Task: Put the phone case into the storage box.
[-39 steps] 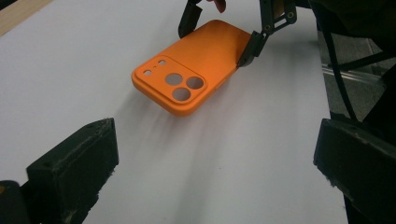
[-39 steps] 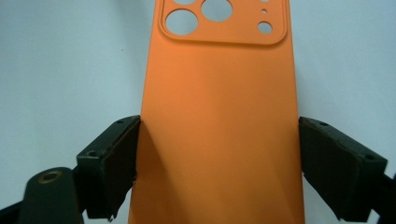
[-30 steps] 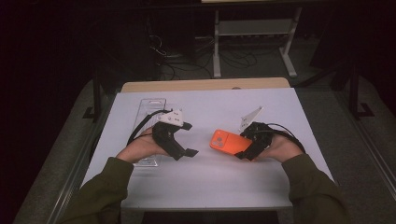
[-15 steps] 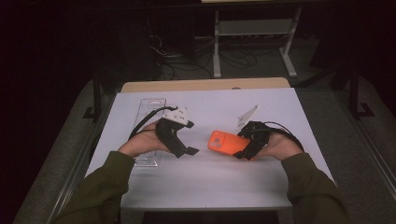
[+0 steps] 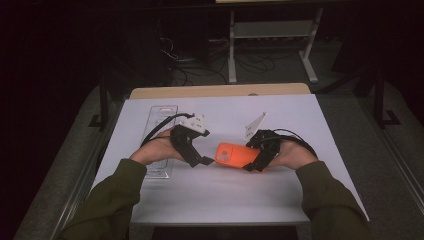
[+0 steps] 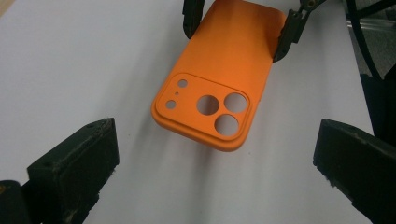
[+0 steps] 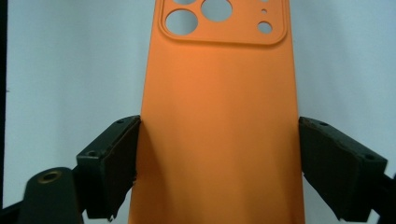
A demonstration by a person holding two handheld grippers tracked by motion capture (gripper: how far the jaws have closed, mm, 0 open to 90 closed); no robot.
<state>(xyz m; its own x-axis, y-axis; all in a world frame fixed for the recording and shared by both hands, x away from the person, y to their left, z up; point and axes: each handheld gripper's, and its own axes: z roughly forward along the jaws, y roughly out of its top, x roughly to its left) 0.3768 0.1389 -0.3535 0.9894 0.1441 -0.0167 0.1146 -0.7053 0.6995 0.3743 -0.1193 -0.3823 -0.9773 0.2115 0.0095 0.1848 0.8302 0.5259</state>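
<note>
Orange phone case [image 5: 235, 155] is seen at centre of the high view, slightly right, held just above the white table [image 5: 300, 120], with its camera-cutout end pointing toward frame left. The case is clamped across its width by the right gripper [image 5: 255, 162] at its right end; jaws are pressed on both long edges.

In the right gripper view the case [image 7: 219, 116] runs up the middle of the frame, the 2 black pads touching its left and right edges in the lower half, the camera block with round holes at the top edge.

The left gripper [image 5: 207, 161] is seen centre-left in the high view, jaws spread apart with nothing between them, tips just beside the case's camera end; contact cannot be told.

In the left gripper view the case [image 6: 219, 79] sits in the upper middle, tilted, the camera block with 3 large holes and smaller ones facing the lens. The left gripper's own 2 jaws are seen at lower left and lower right, wide apart, clear of the case. The right gripper [image 6: 238, 28] is seen at the top of that frame, its fingers on both sides of the case's far end.

A clear plastic tray [image 5: 162, 120] lies at left of the table, partly under the left forearm.
</note>
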